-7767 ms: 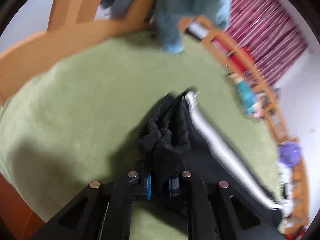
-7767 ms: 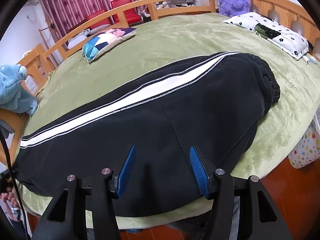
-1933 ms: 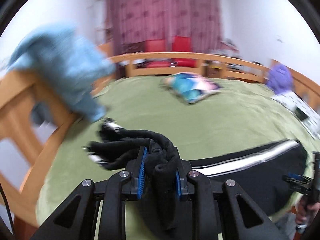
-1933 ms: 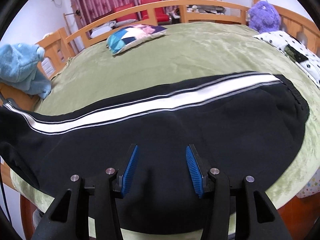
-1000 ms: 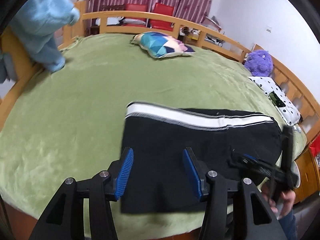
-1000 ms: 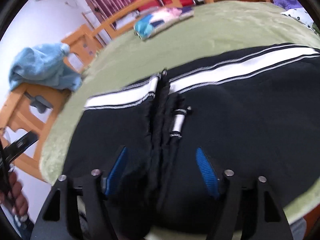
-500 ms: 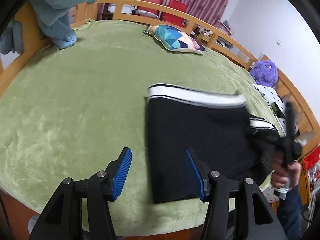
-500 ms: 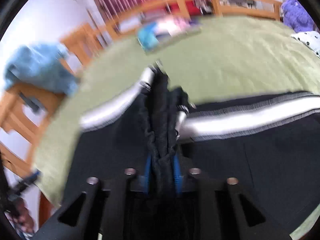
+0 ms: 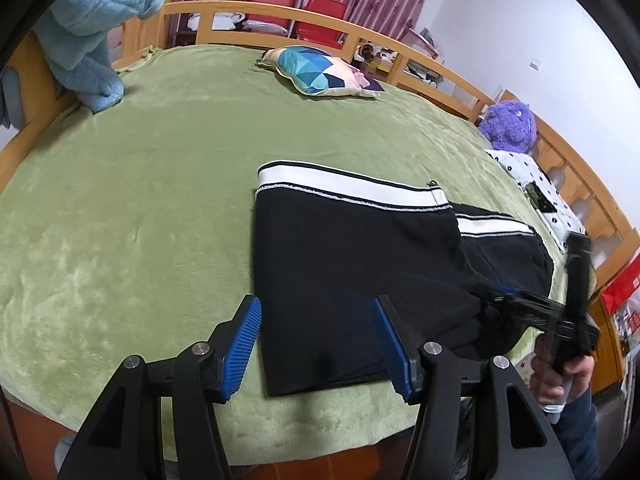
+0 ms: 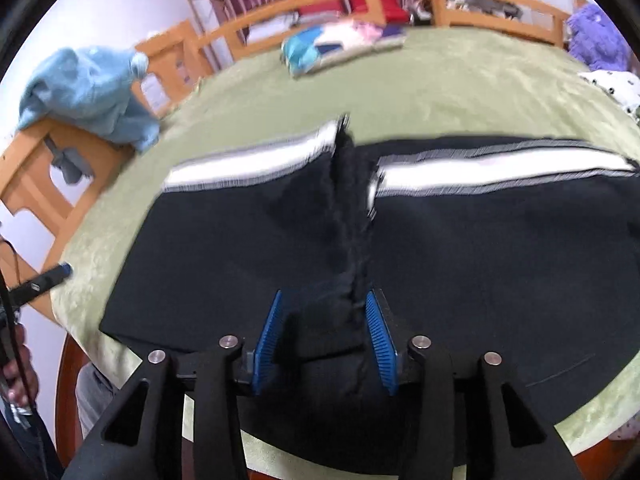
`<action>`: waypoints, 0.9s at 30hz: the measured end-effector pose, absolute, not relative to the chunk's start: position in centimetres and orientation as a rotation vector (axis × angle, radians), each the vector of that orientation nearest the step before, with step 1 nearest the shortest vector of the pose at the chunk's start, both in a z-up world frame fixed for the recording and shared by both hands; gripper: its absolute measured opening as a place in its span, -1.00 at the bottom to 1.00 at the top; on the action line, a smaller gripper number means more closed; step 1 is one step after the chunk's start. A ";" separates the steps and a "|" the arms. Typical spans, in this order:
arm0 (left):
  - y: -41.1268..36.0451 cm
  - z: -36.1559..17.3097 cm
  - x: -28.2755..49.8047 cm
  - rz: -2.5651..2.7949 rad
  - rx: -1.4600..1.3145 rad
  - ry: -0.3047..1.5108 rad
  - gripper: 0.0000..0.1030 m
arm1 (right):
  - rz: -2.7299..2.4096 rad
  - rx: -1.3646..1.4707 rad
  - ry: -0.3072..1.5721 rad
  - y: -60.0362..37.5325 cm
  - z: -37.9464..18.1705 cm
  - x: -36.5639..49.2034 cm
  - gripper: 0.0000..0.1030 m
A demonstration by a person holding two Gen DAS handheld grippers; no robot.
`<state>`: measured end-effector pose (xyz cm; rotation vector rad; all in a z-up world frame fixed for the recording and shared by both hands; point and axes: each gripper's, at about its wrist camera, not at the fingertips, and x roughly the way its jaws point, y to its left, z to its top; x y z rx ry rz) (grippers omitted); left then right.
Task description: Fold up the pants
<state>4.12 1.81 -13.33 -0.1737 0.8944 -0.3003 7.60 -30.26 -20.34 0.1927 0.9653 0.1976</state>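
Observation:
Black pants (image 9: 360,256) with a white side stripe lie folded in half on the green bed (image 9: 140,200). My left gripper (image 9: 320,344) is open and empty, hovering above the near left corner of the fold. My right gripper (image 10: 326,338) is open, its blue pads either side of the bunched leg cuffs (image 10: 348,240) lying on the waist half. In the left wrist view the right gripper (image 9: 520,300) shows at the pants' right end.
A blue plush blanket (image 9: 92,28) hangs on the wooden bed rail (image 9: 256,12) at the left. A patterned pillow (image 9: 324,72) lies at the far side. A purple plush toy (image 9: 508,124) and a dotted cushion (image 9: 548,196) sit at the right.
My right gripper has opened from around the bunched cuffs, which now rest on the pants. My left gripper stays open and has drifted slightly closer to the fold.

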 end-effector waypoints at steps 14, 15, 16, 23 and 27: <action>2.2 -13.6 4.3 -0.300 -0.183 0.901 0.10 | 0.222 0.201 1.008 -30.4 -21.1 4.5 -0.60; 2.1 -13.7 4.4 -0.305 -0.179 0.905 0.10 | 0.224 0.196 1.027 -30.2 -21.9 4.5 -0.59; 2.0 -13.8 4.3 -0.307 -0.177 0.904 0.10 | 0.233 0.189 1.011 -30.3 -21.8 4.4 -0.53; 2.1 -14.9 4.9 -0.263 -0.145 0.885 0.10 | 0.233 0.191 0.867 -31.0 -17.8 7.1 0.08; 1.7 -15.3 5.8 -0.257 -0.105 0.878 0.10 | 0.208 0.196 0.871 -30.9 -19.0 11.6 0.02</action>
